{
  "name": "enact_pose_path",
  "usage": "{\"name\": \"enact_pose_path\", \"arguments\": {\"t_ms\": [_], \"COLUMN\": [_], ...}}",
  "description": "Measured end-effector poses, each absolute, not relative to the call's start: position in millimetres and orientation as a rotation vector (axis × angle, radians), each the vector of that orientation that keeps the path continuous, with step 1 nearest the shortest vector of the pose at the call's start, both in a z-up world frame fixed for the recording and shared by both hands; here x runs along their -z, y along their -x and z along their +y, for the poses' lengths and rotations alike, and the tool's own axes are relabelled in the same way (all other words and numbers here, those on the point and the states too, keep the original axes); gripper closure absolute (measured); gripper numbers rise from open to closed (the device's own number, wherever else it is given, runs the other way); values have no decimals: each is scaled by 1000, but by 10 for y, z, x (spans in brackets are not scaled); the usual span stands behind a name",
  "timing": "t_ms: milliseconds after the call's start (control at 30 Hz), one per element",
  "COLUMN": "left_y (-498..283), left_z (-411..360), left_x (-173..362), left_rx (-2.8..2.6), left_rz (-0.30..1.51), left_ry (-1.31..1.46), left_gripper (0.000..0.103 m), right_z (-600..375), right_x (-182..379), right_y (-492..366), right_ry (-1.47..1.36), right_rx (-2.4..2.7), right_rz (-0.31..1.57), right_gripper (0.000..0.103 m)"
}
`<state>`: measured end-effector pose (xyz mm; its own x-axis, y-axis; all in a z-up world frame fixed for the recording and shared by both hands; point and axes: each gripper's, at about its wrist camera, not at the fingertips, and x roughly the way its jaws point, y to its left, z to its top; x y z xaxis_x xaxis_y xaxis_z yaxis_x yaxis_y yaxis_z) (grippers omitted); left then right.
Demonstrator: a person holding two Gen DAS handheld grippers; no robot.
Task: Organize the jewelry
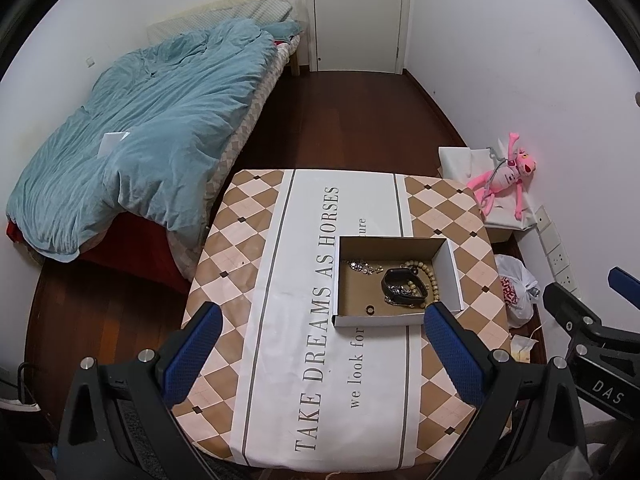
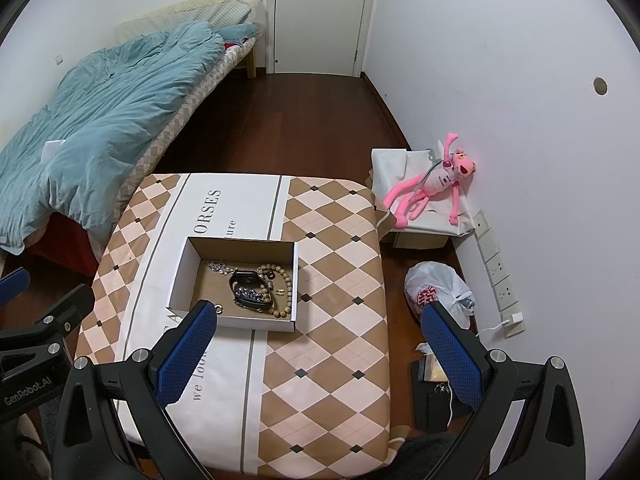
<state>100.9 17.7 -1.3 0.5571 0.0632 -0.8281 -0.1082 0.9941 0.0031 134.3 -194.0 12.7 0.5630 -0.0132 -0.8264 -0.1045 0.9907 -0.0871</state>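
A shallow open cardboard box sits on the patterned table. Inside lie a black watch band, a wooden bead bracelet, a silver rhinestone chain and a small ring. My left gripper is open and empty, held above the table in front of the box. My right gripper is open and empty, above the table's near right part. The right gripper also shows in the left wrist view, and the left gripper in the right wrist view.
A bed with a teal duvet stands left of the table. A pink plush toy lies on a white-covered box at the right wall. A white plastic bag and dark items sit on the floor.
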Motion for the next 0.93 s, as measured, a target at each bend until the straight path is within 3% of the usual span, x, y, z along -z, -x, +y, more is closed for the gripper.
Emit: {"name": "enact_pose_path", "arguments": {"t_ms": [933], "left_y": [-1003], "left_z": [174], "left_x": [-6], "left_rx": [-107], "left_rz": [953], "left_ry": [49], "left_gripper": [0], "right_z": [-1907], "right_x": [-90], "right_y": [-1333], "right_ry": [125], "right_rx": [-57], "right_rz": [980], "right_gripper": [0]}}
